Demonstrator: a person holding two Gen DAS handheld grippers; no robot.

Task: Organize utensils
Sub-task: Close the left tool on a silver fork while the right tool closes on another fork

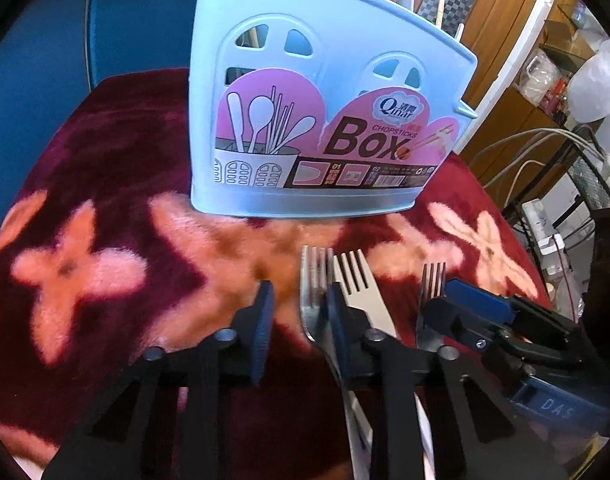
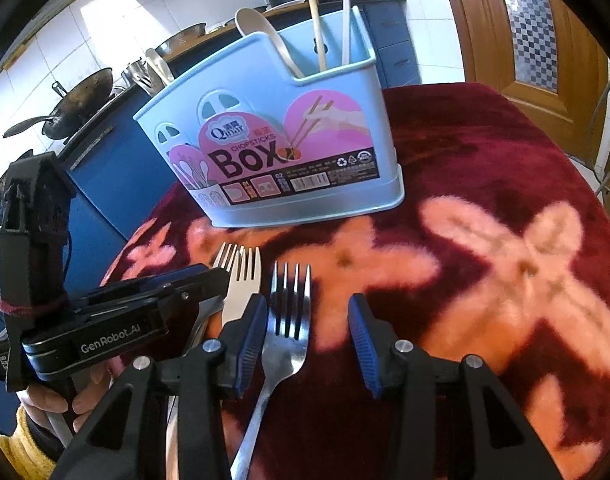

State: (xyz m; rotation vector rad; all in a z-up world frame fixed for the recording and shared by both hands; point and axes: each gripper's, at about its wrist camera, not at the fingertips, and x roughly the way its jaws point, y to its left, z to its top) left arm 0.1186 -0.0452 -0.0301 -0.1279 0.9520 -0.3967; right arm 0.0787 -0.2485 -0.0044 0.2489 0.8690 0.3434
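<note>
A light blue chopsticks box (image 1: 313, 120) stands on the red flowered cloth; in the right wrist view (image 2: 273, 148) it holds a white spoon (image 2: 261, 32) and some sticks. Three forks lie side by side in front of it: a steel fork (image 1: 315, 280), a white fork (image 1: 359, 284) and another steel fork (image 1: 433, 280). My left gripper (image 1: 299, 320) is open, its right finger over the steel and white forks. My right gripper (image 2: 309, 334) is open around the right steel fork (image 2: 289, 320), with the white fork (image 2: 243, 284) at its left.
The red flowered cloth (image 2: 485, 184) covers a round table. A blue cabinet (image 2: 105, 152) with pans stands behind at the left, a wooden door (image 2: 517, 40) at the back right. Cables and shelves (image 1: 553, 92) lie off the table's right edge.
</note>
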